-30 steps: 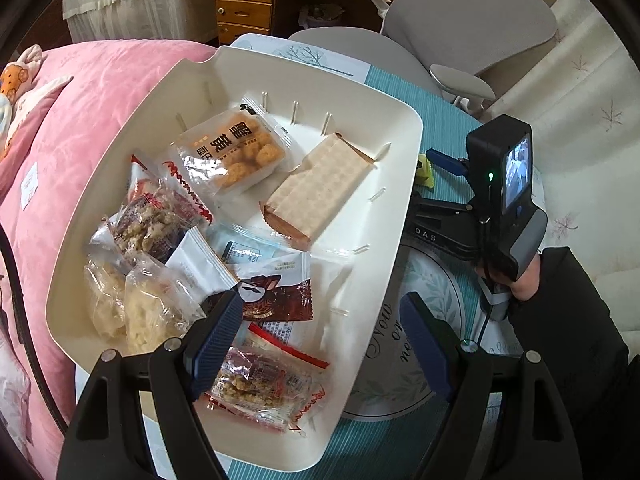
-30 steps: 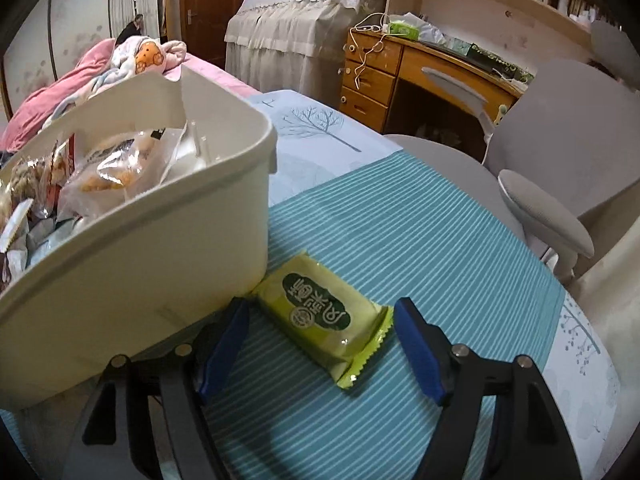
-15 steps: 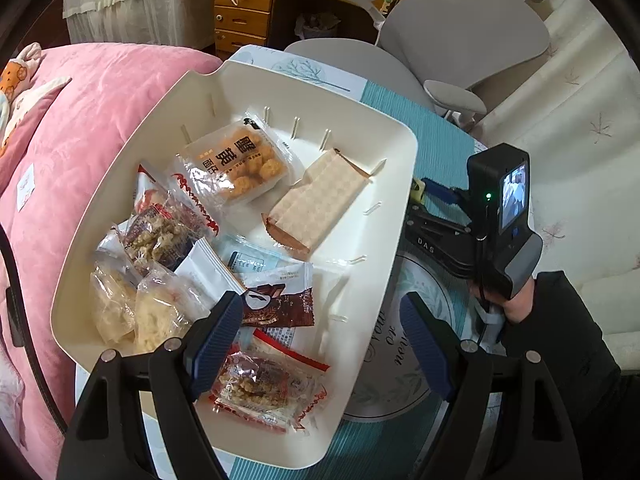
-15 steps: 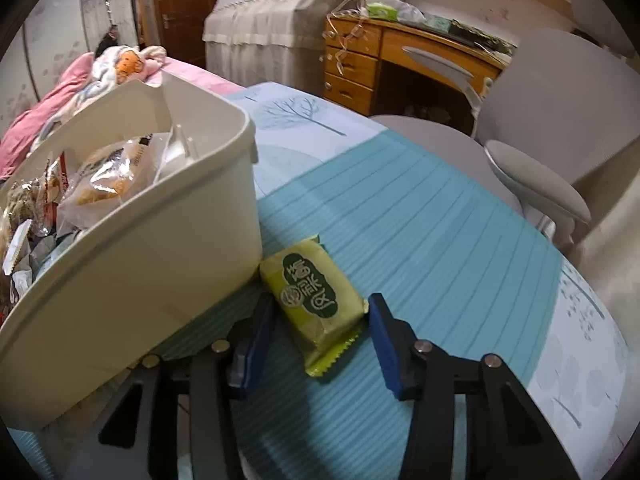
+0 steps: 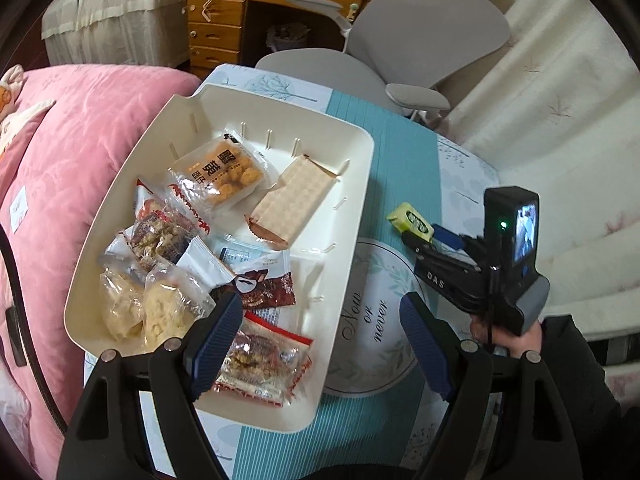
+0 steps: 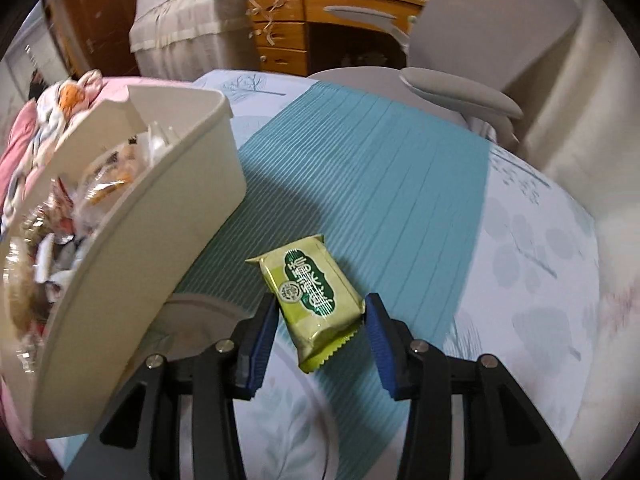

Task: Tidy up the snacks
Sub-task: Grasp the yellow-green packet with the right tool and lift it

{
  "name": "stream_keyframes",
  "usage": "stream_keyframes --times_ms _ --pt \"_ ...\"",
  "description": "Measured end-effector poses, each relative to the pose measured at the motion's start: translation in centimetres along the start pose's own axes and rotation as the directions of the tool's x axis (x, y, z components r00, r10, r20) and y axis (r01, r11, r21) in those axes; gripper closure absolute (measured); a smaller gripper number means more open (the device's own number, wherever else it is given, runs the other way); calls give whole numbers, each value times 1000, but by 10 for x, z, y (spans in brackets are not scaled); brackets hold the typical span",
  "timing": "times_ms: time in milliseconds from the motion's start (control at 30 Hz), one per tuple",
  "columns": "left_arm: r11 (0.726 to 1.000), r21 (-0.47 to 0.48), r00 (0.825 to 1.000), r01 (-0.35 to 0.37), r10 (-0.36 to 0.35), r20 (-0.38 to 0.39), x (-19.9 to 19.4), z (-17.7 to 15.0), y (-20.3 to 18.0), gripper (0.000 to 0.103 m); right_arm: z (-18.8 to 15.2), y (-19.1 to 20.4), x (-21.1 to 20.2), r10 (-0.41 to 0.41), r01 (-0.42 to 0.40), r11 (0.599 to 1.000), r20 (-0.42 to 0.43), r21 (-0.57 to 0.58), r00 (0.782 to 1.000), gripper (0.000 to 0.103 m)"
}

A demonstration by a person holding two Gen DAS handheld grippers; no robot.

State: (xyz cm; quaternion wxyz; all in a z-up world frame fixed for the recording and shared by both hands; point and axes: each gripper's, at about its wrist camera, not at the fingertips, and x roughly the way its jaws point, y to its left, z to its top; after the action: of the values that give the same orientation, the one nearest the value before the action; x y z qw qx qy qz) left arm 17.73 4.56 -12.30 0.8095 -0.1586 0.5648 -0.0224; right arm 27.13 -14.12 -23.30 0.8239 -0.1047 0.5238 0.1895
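While the left claw [image 5: 320, 332] hangs wide open and empty, angled steeply down over the cream bin [image 5: 352, 216] of snacks, the right claw [image 6: 320, 320], also pitched down, pinches the green snack packet [image 6: 316, 300] above the table [image 6: 400, 168], right of the bin.

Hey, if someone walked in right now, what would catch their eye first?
Probably the cream tray heaped with snack packets, sitting on the teal-striped tablecloth. Next, the green snack packet pinched in the right gripper beside the tray, while the left gripper hangs open above it.
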Motion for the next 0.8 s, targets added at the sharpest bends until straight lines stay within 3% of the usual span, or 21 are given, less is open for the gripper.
stream_keyframes --times_ms 300,467,633,800 --pt "996 50 998 70 -71 2 -24 -19 13 23 -35 22 -55 -48 47 995 8 89 999 59" --pt "983 126 991 133 -133 -9 -38 -21 27 23 -47 44 -88 -76 69 986 40 152 996 59" --pt "958 213 981 193 -195 -9 -58 -15 46 23 -57 70 -115 -84 57 949 74 310 994 59" --pt "935 282 975 217 -224 -7 -73 -11 69 23 -64 106 -125 -86 31 917 121 398 989 59"
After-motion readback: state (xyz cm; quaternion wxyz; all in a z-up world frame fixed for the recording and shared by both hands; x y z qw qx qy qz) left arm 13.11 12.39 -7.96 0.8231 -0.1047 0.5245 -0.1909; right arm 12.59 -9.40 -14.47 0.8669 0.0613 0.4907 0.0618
